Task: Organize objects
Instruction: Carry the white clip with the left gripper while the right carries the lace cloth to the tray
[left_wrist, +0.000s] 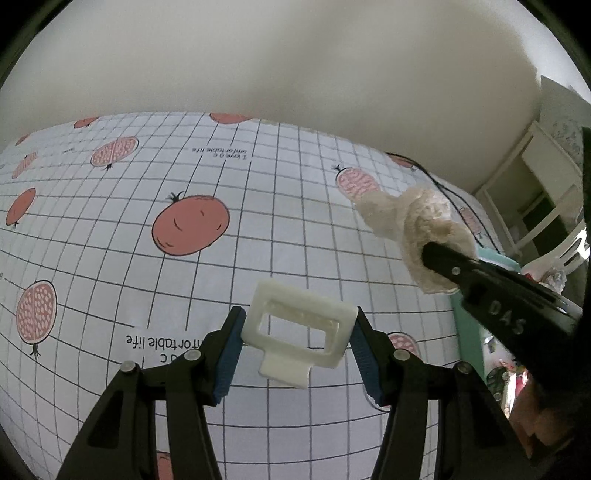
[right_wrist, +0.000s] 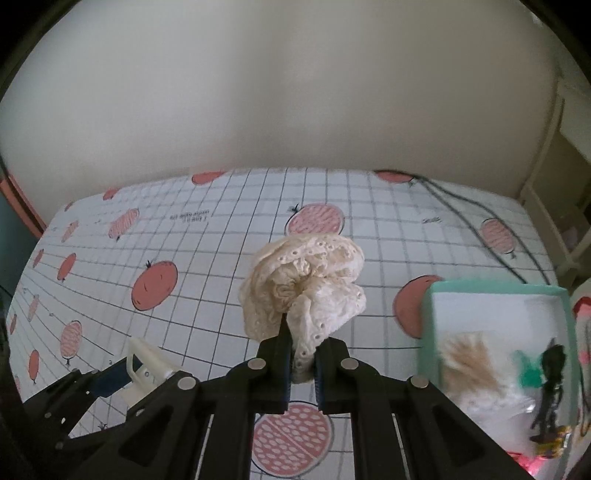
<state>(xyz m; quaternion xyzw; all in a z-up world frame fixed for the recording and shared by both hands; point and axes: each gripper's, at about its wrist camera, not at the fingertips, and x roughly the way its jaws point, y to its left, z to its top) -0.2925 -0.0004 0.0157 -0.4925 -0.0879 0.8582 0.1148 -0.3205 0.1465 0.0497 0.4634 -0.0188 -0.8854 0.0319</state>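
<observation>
The left gripper (left_wrist: 297, 345) is clamped on a white plastic clip (left_wrist: 297, 332), its blue pads pressed against the clip's 2 short sides, and holds it clear above the desk (left_wrist: 110, 229), which is covered in a grid-printed cloth with pomegranates. The right gripper (right_wrist: 301, 363) is closed tight on a cream lace scrunchie (right_wrist: 303, 288); its fingers pinch the lower fold, and the rest of the fabric bunches up above them. Both things are in the air, neither touching the cloth.

To the right of the right gripper sits a mint-green box (right_wrist: 428, 317) with a white inside. It already holds a tuft of pale tan fibres (right_wrist: 469, 363), a small green piece (right_wrist: 530, 374) and a dark hair accessory (right_wrist: 550, 380) (all blurred, so their exact kind is hard to tell). A black cable (right_wrist: 469, 221) runs across the far right of the desk.

The step in hand looks like carrying: 2 items picked up, not yet put away. The box seems the likely home for small accessories, and the scrunchie is nearer to it. The next move would call for swinging the right gripper over the open box and spreading its fingers only once the scrunchie hangs inside the rim, since soft fabric may cling to the pads. The clip could follow, kept level so it does not slip.
</observation>
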